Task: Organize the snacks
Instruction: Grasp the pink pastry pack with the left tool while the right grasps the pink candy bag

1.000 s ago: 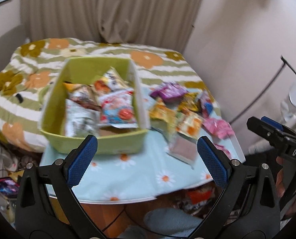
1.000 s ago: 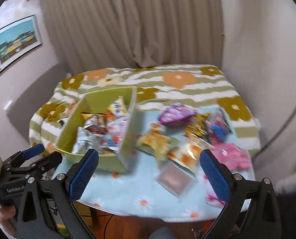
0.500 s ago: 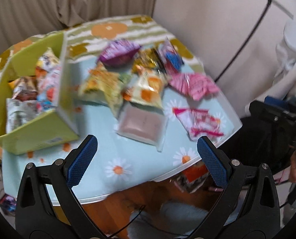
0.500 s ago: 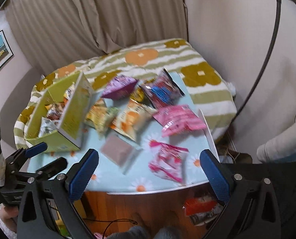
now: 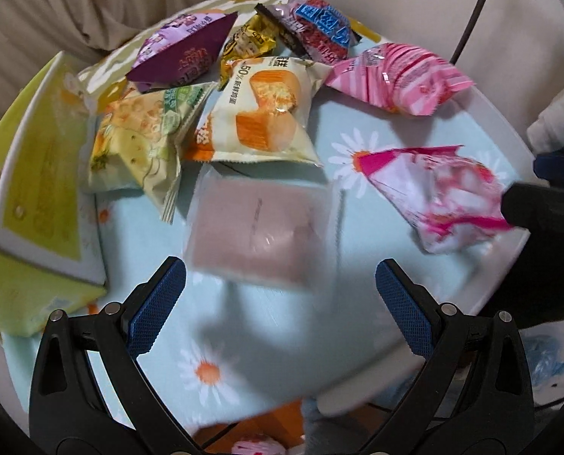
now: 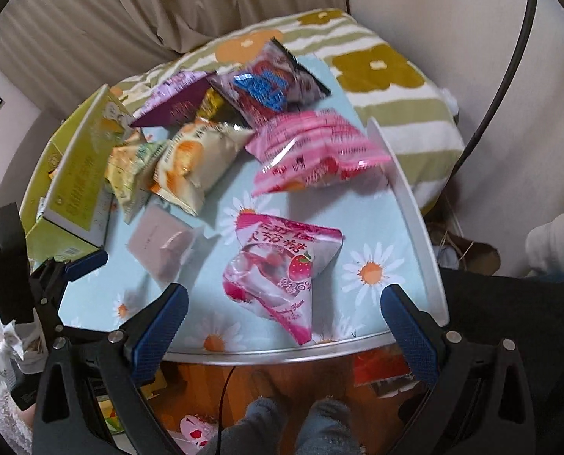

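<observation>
- My left gripper hangs over the near part of the table, its blue pads spread wide with nothing between them.
- Just ahead of those pads lies a flat brownish-pink packet, blurred, resting on the daisy-print cloth.
- My right gripper is also spread wide and empty, above the table's near edge.
- Between and just beyond my right fingers sits a pink-and-white strawberry candy bag, flat on the cloth.
- Behind it lies a pink striped bag, close to the table's white raised rim.
- Toward the middle, an orange-and-cream cake packet overlaps a yellow-green cracker bag on its left.
- Farther back are a purple bag, a gold-wrapped snack and a red-and-blue bag, crowded together and touching.
- The green box stands at the table's left side, just beside the cracker bag; whatever it holds is barely visible from here.
- In the right view, my left gripper's blue tip shows at the left, near the box corner.
</observation>
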Demonstrator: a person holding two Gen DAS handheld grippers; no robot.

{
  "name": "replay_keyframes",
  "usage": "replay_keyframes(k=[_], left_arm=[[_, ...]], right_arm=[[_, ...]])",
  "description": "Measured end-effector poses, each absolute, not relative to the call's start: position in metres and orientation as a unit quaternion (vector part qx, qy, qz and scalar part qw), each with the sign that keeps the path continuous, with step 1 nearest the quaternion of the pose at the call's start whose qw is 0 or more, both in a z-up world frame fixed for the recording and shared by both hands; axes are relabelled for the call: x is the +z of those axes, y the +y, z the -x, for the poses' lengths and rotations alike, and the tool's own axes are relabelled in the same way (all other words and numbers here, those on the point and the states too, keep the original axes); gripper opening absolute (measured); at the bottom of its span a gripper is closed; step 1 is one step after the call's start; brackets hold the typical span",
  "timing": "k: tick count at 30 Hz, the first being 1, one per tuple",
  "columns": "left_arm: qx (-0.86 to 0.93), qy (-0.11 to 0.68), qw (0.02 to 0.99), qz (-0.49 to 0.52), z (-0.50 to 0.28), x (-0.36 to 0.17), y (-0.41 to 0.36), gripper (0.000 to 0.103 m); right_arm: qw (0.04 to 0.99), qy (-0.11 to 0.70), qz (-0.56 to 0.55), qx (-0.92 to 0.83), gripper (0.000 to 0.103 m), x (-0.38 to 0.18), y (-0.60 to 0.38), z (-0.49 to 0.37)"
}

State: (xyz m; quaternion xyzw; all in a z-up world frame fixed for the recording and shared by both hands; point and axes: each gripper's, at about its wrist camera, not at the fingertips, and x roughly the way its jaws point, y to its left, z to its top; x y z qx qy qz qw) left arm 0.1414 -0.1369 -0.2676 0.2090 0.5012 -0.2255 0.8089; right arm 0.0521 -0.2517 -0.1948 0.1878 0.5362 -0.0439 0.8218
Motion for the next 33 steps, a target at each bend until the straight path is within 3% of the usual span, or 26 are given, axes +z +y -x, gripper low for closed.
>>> replay_keyframes(k=[15,22,25,29,33], left_arm=[[-0.218,0.539,0.782,-0.224,-0.193,-0.303,-0.145,0.102],[-0.234,0.569,0.772,-0.162,-0.218,-0.310,-0.130,0.103],[-0.241,0.565,0.771,-0.168,-0.218,-0.308,-0.131,0.098],[-0.252,0.560,0.771,-0.169,-0.213,-0.301,-0.134,0.081],[-0.254,0.564,0.771,-0.155,-0.212,-0.296,-0.134,0.077]], right_arm=[[0.796,0.565,-0.212,-0.047,0.101,-0.230,-0.253,-0.079],[0.788,0.573,-0.218,-0.052,0.101,-0.243,-0.253,-0.085],[0.786,0.576,-0.220,-0.053,0.101,-0.248,-0.252,-0.087],[0.782,0.579,-0.225,-0.057,0.101,-0.254,-0.250,-0.089],[0.781,0.581,-0.221,-0.060,0.101,-0.258,-0.249,-0.091]])
